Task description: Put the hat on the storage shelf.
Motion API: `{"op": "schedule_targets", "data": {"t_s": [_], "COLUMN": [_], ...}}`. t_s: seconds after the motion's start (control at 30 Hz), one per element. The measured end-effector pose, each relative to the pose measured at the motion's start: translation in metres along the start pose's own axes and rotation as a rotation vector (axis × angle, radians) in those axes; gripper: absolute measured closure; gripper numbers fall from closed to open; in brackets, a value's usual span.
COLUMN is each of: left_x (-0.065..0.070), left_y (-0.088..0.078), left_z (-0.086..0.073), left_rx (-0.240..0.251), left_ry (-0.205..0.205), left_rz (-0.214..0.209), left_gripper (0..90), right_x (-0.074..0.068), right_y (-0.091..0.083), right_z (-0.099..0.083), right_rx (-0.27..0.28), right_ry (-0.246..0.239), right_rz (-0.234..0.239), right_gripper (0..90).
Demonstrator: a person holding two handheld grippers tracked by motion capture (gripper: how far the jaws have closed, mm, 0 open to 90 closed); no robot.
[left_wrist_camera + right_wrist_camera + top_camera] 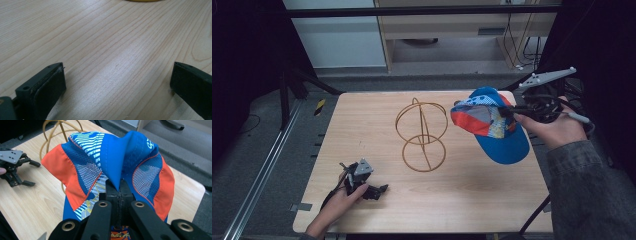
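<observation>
Right of the wire stand [423, 135], right gripper [507, 112] holds the blue-orange cap [494, 127] aloft, jaws pinched on its fabric. Left gripper [379, 190] rests on the table [472, 195] nearer the person than the stand, jaws wide, gripping nothing.

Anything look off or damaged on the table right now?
Nothing damaged or spilled. The blue and orange cap is off the table, its crown bunched where the right gripper pinches it. The wire stand sits upright mid-table. The left gripper rests open on the wood.

wire stand [424, 135] blocks mid-table; bare tabletop [472, 200] around it.
</observation>
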State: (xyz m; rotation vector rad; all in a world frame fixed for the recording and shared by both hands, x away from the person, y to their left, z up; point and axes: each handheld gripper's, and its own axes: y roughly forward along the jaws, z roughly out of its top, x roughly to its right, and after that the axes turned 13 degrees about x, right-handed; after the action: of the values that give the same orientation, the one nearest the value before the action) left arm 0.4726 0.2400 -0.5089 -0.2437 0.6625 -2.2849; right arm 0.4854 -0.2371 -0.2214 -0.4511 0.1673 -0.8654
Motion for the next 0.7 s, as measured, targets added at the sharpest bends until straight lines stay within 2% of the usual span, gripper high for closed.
{"op": "schedule_targets", "data": {"t_s": [0.07, 0.27, 0.7], "left_x": [0.0, 0.0, 0.0], "left_y": [0.0, 0.0, 0.0], "left_z": [0.0, 0.0, 0.0], "left_rx": [0.001, 0.0, 0.0], "left_ry": [-0.001, 0.0, 0.0], "left_rz": [0.0, 0.0, 0.0], "left_gripper": [0.0, 0.0, 0.0], "right_x": [-0.003, -0.01, -0.024], "right_y": [0.001, 0.005, 0.026], "right_z": [0.012, 0.032, 0.06], "right_rx": [0.014, 0.029, 0.031], "right_ry": [-0.014, -0.043, -0.076], "right_rz": [0.002, 0.015, 0.054], "right_gripper": [90.0, 90.0, 89.9]}}
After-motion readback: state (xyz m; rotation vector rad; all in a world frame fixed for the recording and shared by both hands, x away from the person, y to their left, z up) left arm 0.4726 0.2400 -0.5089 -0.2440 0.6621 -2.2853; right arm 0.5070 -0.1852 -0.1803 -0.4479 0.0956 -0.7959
